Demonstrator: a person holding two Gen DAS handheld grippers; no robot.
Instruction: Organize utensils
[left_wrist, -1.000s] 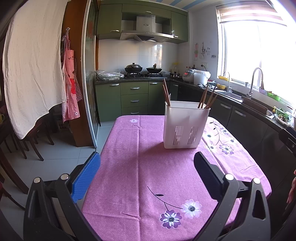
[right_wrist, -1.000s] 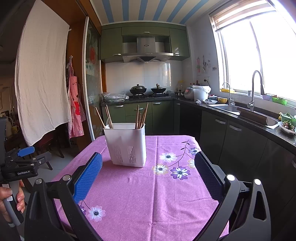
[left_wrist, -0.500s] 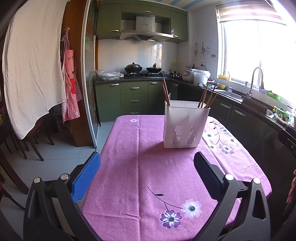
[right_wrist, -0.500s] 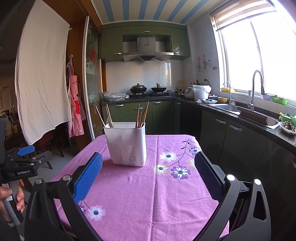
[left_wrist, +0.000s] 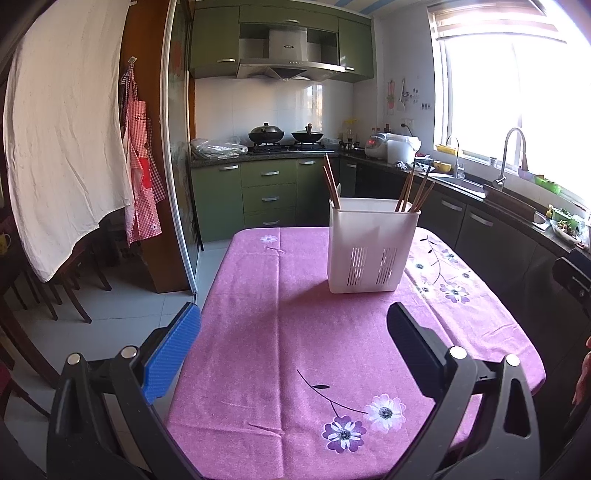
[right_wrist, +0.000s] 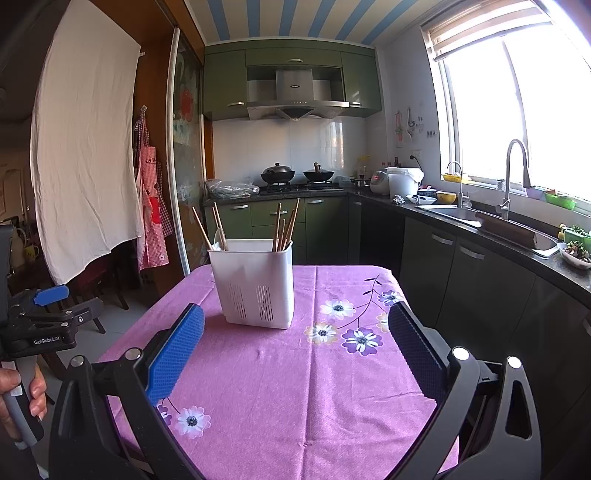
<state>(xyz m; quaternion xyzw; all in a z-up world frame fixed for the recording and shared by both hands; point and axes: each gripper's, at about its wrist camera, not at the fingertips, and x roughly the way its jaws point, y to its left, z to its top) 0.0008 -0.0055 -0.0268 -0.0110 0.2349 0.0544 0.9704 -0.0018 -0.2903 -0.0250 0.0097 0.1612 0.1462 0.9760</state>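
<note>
A white plastic utensil holder (left_wrist: 372, 246) stands upright on the pink flowered tablecloth (left_wrist: 280, 332), a little right of centre in the left wrist view and left of centre in the right wrist view (right_wrist: 255, 282). It is a tall rectangular box with 2 groups of narrow vertical drain slots low on the face toward the cameras. Brown wooden chopsticks (left_wrist: 412, 192) lean out of its right end, and a smaller bunch (left_wrist: 331, 182) leans from its left end; from the right wrist view the left bunch (right_wrist: 208, 227) splays outward beside a pale spoon-like handle (right_wrist: 221, 238), too small to name surely.

The left gripper (left_wrist: 293, 345) hangs in the lower part of its frame with its jaws spread wide and nothing between them, well short of the holder. The right gripper (right_wrist: 295, 345) is likewise wide apart and empty, low in its frame, nearer the holder's base. A hand (right_wrist: 18, 398) at the lower left edge of the right wrist view grasps the left gripper's handle.

Green kitchen cabinets (left_wrist: 269, 195) fill the background.
</note>
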